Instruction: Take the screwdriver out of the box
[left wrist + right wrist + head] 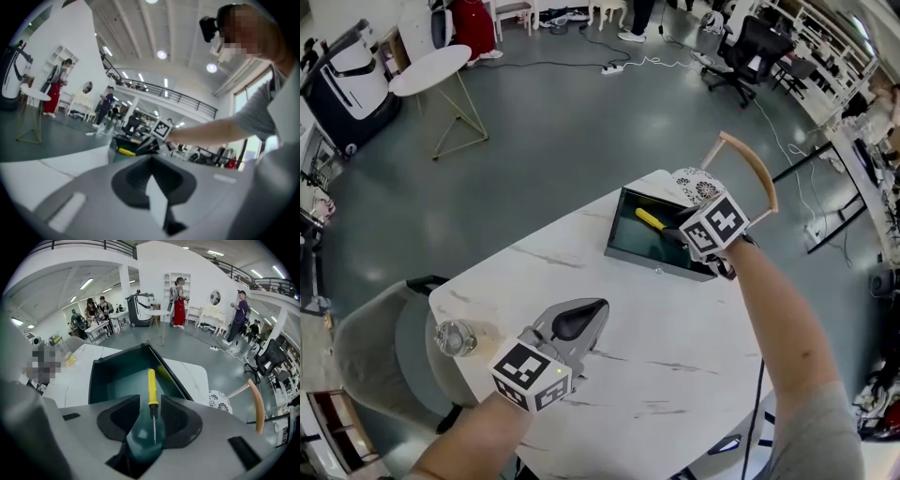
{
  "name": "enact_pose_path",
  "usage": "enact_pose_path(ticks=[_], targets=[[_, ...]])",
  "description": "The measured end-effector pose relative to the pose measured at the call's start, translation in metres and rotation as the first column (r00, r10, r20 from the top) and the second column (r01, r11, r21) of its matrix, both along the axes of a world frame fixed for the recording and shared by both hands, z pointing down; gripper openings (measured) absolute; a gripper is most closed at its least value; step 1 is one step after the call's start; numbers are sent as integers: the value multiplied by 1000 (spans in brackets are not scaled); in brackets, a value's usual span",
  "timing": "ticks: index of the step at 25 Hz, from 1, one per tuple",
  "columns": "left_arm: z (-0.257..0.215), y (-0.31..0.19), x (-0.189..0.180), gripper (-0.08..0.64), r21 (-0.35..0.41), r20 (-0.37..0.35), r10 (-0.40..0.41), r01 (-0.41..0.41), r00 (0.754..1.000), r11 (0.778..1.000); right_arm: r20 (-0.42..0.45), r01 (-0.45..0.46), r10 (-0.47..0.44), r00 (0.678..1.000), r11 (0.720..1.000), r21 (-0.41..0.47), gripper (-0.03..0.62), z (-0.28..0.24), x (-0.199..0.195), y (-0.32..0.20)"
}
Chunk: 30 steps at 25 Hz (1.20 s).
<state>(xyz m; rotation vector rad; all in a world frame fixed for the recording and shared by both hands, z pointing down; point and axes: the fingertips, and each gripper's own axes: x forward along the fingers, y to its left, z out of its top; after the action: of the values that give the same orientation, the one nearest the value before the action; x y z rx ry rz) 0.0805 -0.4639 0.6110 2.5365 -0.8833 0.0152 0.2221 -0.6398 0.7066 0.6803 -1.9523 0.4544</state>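
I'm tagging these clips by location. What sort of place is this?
Probably a large open-plan lab or studio workspace, not a home: a mezzanine railing runs overhead, an office chair stands at the far side, and a power strip with trailing cables lies on the grey floor.

A glass jar [456, 337] stands on the white marble table [666, 375]; a grey armchair [366, 361] sits beside it. A round side table [431, 69] stands well apart

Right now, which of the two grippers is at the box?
The right gripper, fingers apart either side of the yellow screwdriver inside the box; the left gripper, fingers together, sits back over the table.
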Motion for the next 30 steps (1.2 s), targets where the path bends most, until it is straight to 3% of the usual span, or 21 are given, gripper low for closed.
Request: enact_pose_path(ticks=[9,17,20,24,30], targets=[[6,0,-1,5,-12,-24,-2,2,1000,1000,-76,32,-36,996,998,-59,132,27,-5,-4],[11,2,-3,5,-17,-40,-3,2,999,1000,-76,33,-42,996,993,-116,127,35,-8,-2],[11,3,-4,5,-25,-44,-4,3,999,1000,-81,17,-27,996,992,-125,72,34,-9,-1],[6,9,-5,5,-24,-39,3,-4,999,1000,-128,82,-93,987,993,-86,69,28,-12,8],[-20,17,-11,5,4,-45,5,-5,999,1000,-18,14,-14,1000,1000,12,68,-28,-18,10]])
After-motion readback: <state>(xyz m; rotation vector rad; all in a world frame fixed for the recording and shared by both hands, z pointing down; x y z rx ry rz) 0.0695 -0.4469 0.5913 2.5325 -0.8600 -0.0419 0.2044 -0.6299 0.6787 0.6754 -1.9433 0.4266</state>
